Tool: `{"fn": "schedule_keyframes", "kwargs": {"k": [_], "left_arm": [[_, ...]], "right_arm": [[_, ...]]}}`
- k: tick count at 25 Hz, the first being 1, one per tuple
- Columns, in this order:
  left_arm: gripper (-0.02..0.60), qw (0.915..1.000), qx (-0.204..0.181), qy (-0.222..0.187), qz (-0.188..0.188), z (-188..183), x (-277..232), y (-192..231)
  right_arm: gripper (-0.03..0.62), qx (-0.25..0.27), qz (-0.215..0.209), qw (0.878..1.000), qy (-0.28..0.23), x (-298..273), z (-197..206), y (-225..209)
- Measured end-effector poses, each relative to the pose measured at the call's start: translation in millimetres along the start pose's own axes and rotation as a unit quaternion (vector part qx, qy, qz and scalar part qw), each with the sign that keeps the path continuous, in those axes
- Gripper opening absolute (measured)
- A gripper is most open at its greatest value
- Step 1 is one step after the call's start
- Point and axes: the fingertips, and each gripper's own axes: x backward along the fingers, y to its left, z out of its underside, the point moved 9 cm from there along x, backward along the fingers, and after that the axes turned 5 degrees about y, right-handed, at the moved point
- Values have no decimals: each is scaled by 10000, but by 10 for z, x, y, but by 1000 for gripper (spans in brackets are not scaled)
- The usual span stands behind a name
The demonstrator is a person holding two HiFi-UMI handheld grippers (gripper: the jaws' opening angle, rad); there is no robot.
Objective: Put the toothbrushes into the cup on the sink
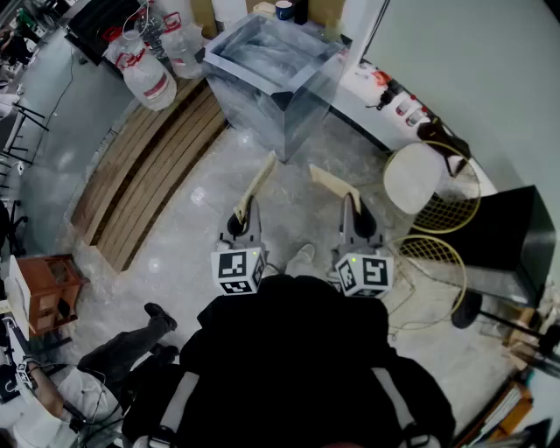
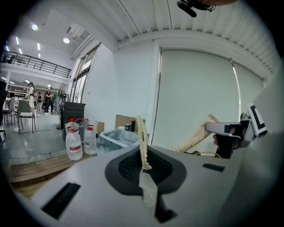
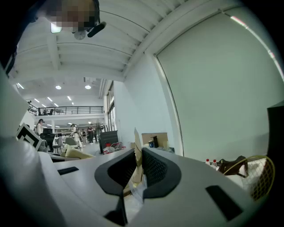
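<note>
Our left gripper (image 1: pixel 243 215) is clamped narrow on one wrapped toothbrush (image 1: pixel 260 182) and our right gripper (image 1: pixel 352 210) on another (image 1: pixel 333 184). Both point at the steel sink (image 1: pixel 302 105), with the blue cup (image 1: pixel 284 9) at its far rim. Water bottles (image 1: pixel 149 79) and a wooden pallet (image 1: pixel 144 175) lie to its left, and only the head view shows a seated person's legs (image 1: pixel 131 343).

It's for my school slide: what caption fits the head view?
Left gripper clamps the left toothbrush, right gripper the right toothbrush, both pointed toward the grey sink.
</note>
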Motion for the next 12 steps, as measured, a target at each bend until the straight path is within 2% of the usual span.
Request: {"fn": "schedule_keyframes", "kwargs": {"k": [12], "left_arm": [[3,10000,-67,-51,-38,-80,-261,-103]], "right_arm": [[38,-120,-55,9998,-163,-181,-69,-285]]}}
